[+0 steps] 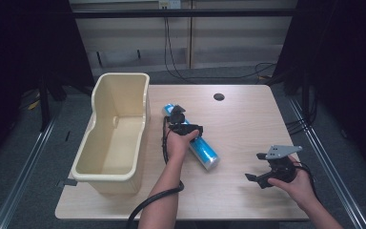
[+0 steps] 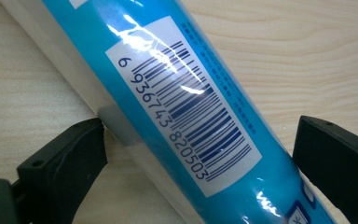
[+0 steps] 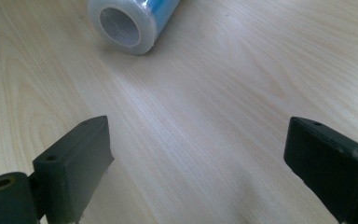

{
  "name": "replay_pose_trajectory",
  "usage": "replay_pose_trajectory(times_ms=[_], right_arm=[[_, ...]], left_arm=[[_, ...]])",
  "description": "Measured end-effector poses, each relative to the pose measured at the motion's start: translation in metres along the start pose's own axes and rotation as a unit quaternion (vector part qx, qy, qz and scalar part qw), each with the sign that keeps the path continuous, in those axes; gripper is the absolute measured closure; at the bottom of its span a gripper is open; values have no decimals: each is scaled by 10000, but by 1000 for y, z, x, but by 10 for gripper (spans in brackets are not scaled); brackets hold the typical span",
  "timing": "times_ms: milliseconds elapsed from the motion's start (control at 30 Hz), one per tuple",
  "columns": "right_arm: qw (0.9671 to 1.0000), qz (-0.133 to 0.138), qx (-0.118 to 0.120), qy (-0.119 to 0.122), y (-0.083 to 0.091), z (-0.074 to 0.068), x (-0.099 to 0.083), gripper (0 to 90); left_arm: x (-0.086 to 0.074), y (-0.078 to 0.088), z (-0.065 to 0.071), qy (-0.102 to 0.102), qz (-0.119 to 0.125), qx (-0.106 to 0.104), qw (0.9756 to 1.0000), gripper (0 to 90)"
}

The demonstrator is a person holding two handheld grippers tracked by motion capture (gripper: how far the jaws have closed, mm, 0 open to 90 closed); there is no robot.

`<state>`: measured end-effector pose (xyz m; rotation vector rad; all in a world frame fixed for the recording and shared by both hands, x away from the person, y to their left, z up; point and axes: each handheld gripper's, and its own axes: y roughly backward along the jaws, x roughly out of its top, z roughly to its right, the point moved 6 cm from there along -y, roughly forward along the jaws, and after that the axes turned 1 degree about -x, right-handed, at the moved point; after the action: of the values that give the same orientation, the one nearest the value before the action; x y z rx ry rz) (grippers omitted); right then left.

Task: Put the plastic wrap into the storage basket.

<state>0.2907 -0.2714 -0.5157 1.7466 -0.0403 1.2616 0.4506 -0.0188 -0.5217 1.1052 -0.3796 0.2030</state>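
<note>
The left gripper (image 1: 185, 125) straddles the blue roll (image 1: 201, 149) with jaws wide, barely touching it, while the right gripper (image 1: 258, 168) hovers open and empty.

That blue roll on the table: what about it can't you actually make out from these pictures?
- blue roll: in the high view its middle is hidden under the left gripper and hand.
- Its small print beside the barcode: too small and glare-washed in the left gripper view.
- Whether the jaws press it: unclear there.
- Its far end: outside the right gripper view.
</note>
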Motion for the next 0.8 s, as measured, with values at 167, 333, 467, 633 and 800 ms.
replay_pose_trajectory(times_ms=[167,333,467,633,800], right_arm=[[10000,34,-9,-2,2,1,0,72],[10000,40,-27,0,2,1,0,73],[10000,39,-38,-3,2,1,0,73],[10000,9,-13,15,1,-1,0,75],[10000,14,9,70,0,-1,1,75]], left_arm=[[-9,-2,-9,-100,-417,131,9990,82],[-13,7,-14,-157,-633,226,9976,113],[-14,11,-17,-247,-731,337,9964,138],[-17,17,-23,-470,-853,473,9941,154],[-15,16,-23,-556,-822,536,9936,152]])
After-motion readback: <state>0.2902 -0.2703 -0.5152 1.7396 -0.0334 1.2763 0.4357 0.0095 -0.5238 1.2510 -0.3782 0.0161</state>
